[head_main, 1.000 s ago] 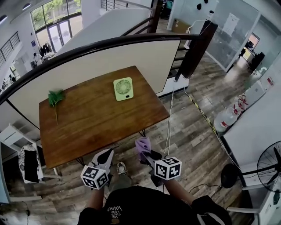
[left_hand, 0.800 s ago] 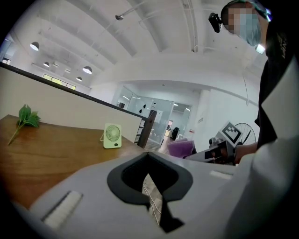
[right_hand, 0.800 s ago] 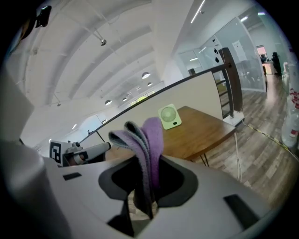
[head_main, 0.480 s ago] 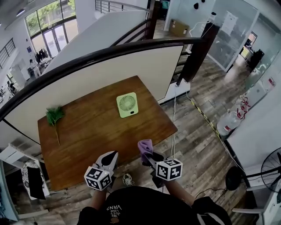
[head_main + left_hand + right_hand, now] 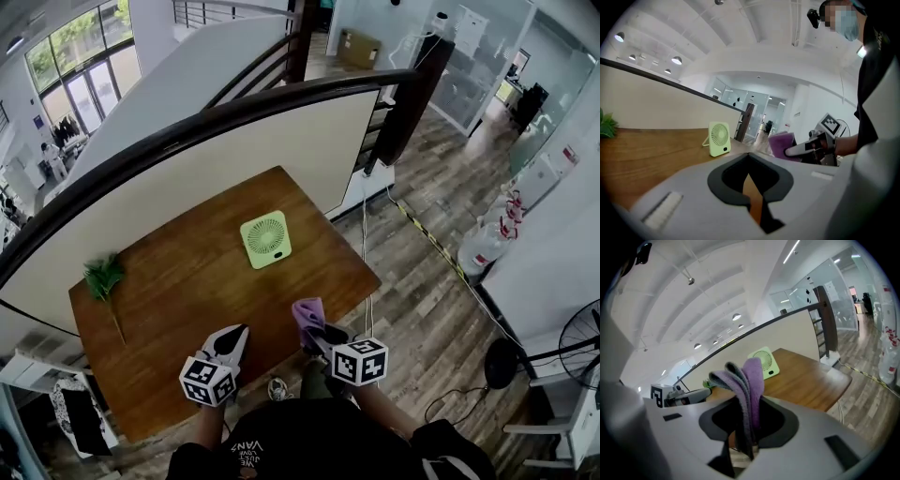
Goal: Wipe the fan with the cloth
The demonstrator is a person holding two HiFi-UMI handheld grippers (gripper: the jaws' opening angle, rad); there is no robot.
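Nearest you, your left gripper (image 5: pixel 232 334) hangs above the near edge of the brown wooden desk (image 5: pixel 178 281). Its 2 fingers are pressed together with nothing between them. Just to its right, your right gripper (image 5: pixel 317 334) has its fingers clamped on a folded purple cloth (image 5: pixel 307 312). The cloth stands up past the tips in soft, drooping folds, roughly over the desk's near edge. The 2 grippers sit side by side, both pointing across the desk.

Farther out, the small light-green square fan (image 5: pixel 265 239) stands upright on the desk's far right part. It leans on a rear prop, with its round grille and a dark button below it facing you. It is well apart from both grippers and the cloth.

A leafy green sprig (image 5: pixel 103 278) lies near the desk's far left corner. Behind the desk runs a cream panel (image 5: pixel 225 159) topped by a dark curved rail.
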